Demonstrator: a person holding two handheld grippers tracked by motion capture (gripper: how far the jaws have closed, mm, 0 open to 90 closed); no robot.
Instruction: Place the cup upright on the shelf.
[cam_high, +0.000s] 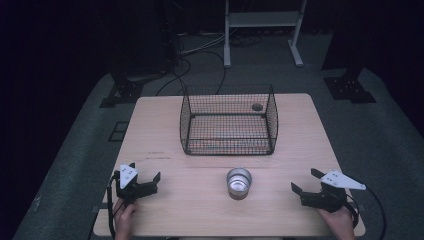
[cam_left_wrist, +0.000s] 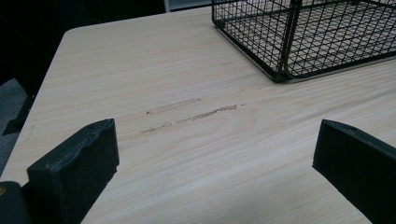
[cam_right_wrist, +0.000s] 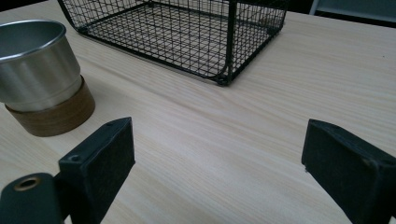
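Note:
A black wire basket (cam_high: 228, 120) stands open-topped in the middle of the wooden table (cam_high: 165, 115). In front of it sits a shiny metal cup (cam_high: 238, 182) on a round wooden base. My left gripper (cam_high: 145, 171) rests near the front left edge, open, with nothing between its jaws. My right gripper (cam_high: 305, 180) is at the front right, also open and holding nothing. In the left gripper view the gripper (cam_left_wrist: 215, 158) faces the basket's corner (cam_left_wrist: 280, 70). From the right gripper (cam_right_wrist: 217, 163), the cup (cam_right_wrist: 37, 60) is to the left and the basket (cam_right_wrist: 187, 32) ahead.
A small dark round spot (cam_high: 257, 106) shows at the basket's far right corner. Faint scratch marks (cam_left_wrist: 191, 114) cross the tabletop on the left. Beyond the table are cables (cam_high: 200, 50), a white frame (cam_high: 260, 30) and black stand feet (cam_high: 350, 87) on grey floor.

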